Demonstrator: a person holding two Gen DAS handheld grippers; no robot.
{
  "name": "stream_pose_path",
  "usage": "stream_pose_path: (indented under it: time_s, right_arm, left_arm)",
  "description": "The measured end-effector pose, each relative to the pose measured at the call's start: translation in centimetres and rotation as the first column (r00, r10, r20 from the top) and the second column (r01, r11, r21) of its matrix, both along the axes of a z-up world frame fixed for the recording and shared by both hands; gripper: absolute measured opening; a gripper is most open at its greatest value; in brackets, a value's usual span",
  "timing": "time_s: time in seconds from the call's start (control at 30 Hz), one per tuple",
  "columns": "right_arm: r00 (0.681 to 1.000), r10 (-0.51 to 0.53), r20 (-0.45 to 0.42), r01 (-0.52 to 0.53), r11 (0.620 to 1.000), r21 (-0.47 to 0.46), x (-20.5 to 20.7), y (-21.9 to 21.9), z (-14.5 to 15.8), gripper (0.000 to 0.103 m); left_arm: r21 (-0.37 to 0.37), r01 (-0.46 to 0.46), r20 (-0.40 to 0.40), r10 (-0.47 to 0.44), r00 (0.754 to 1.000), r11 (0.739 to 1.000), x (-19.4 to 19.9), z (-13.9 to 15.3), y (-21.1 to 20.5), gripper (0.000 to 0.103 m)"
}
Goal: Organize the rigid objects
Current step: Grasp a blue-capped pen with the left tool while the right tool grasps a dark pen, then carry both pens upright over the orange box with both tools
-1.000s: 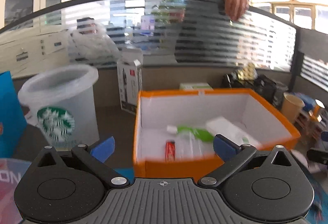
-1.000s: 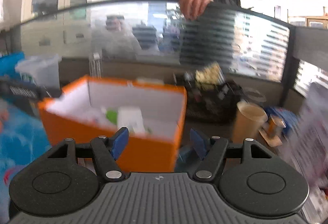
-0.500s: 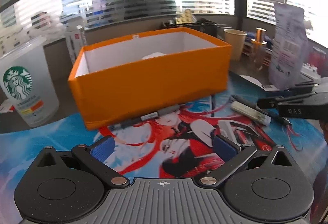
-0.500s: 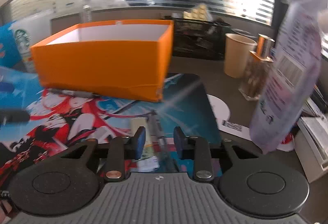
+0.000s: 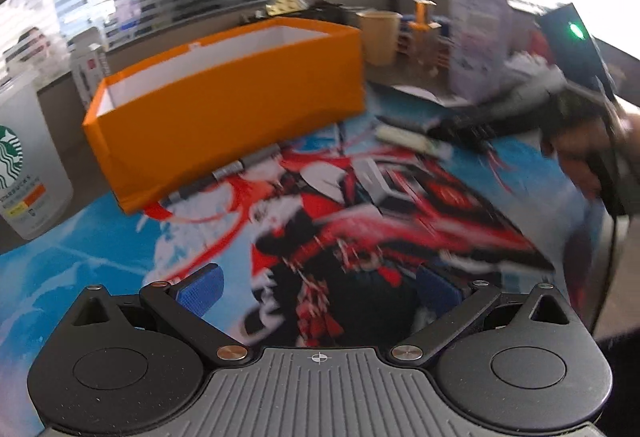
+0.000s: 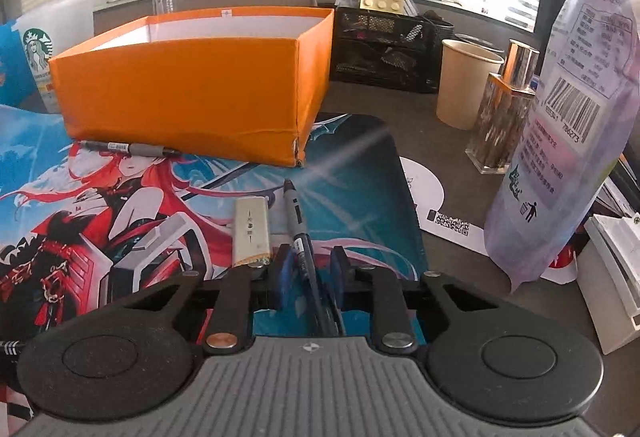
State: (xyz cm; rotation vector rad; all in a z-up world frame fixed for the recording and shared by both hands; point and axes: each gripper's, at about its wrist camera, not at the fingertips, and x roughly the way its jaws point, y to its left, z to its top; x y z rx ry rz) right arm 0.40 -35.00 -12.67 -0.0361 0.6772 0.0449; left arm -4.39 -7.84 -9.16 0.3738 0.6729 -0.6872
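Note:
An orange box [image 6: 192, 93] stands at the back of a printed desk mat [image 6: 352, 165]; it also shows in the left wrist view [image 5: 232, 105]. A grey pen [image 6: 128, 148] lies along its front wall. My right gripper [image 6: 309, 269] is low on the mat, its blue pads narrowed around a second dark pen [image 6: 296, 221] that points away from me. A small cream case [image 6: 251, 229] lies just left of that pen. My left gripper [image 5: 316, 289] is open and empty above the mat, which is motion-blurred here. The right gripper shows at the right of that view [image 5: 520, 117].
A Starbucks cup [image 6: 38, 57] stands left of the box. Right of the mat are a paper cup [image 6: 464, 85], a gold-capped bottle [image 6: 504, 117], a tall printed pouch [image 6: 568, 109] and a black mesh organizer [image 6: 384, 49]. A glass partition runs behind the desk.
My right gripper has dropped to the mat and its pads have narrowed around the dark pen. My left gripper has swung right and lower, staying open.

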Motion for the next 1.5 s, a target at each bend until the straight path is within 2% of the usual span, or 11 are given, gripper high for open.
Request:
stream_pose_path:
  time_s: [0.1,0.2,0.37,0.47,0.5,0.53,0.6,0.73,1.0,1.2,1.5]
  right_arm:
    - [1.000,0.007,0.014,-0.006,1.000,-0.024,-0.3,0.8,-0.1,0.010]
    - [1.000,0.007,0.021,-0.005,0.997,-0.072,-0.7,2.0,-0.2,0.009]
    - [0.999,-0.015,0.034,0.018,0.997,-0.078,-1.1,2.5,-0.3,0.009]
    - [0.999,-0.034,0.038,0.037,0.996,-0.081,-1.2,2.6,-0.3,0.009]
    - [0.999,-0.038,0.038,0.041,0.996,-0.079,-1.2,2.7,-0.3,0.009]
    - [0.998,-0.044,0.039,0.047,0.996,-0.075,-1.2,2.7,-0.3,0.009]
    - [0.998,-0.052,0.039,0.055,0.996,-0.068,-1.3,2.7,-0.3,0.009]
    - [0.997,-0.071,0.040,0.073,0.996,-0.058,-1.4,2.6,-0.2,0.009]
    - [0.990,-0.108,0.085,0.112,0.993,-0.035,-2.2,2.2,1.0,0.009]
    - [0.988,-0.100,0.118,0.103,0.995,-0.018,-2.5,2.4,2.3,0.009]
    - [0.982,-0.054,0.181,0.053,0.999,0.012,-2.2,3.8,4.3,0.009]
  left_arm:
    - [0.034,0.046,0.005,-0.047,0.999,0.998,-1.0,-0.7,-0.3,0.103]
    - [0.065,0.063,-0.002,-0.063,0.998,0.996,-1.4,-1.6,-0.4,0.102]
    - [-0.018,0.117,-0.021,-0.118,0.993,0.993,-1.7,-2.2,0.4,0.101]
    - [-0.075,0.135,-0.041,-0.138,0.990,0.988,-1.6,-2.5,0.8,0.091]
    - [-0.089,0.157,-0.032,-0.160,0.987,0.984,-1.9,-2.4,0.8,0.077]
    - [-0.100,0.173,-0.023,-0.176,0.984,0.980,-2.2,-2.3,0.9,0.057]
    - [-0.109,0.194,-0.009,-0.196,0.981,0.975,-2.7,-2.2,0.8,0.034]
    - [-0.113,0.171,-0.008,-0.173,0.985,0.979,-2.4,-2.1,0.8,0.012]
    - [-0.099,0.112,-0.005,-0.113,0.994,0.989,-1.9,-1.9,0.8,0.011]
    - [-0.163,0.002,-0.056,-0.011,0.998,0.987,0.7,-1.0,2.2,0.011]
    - [-0.229,-0.070,0.016,0.076,0.997,0.971,2.9,3.1,3.6,0.011]
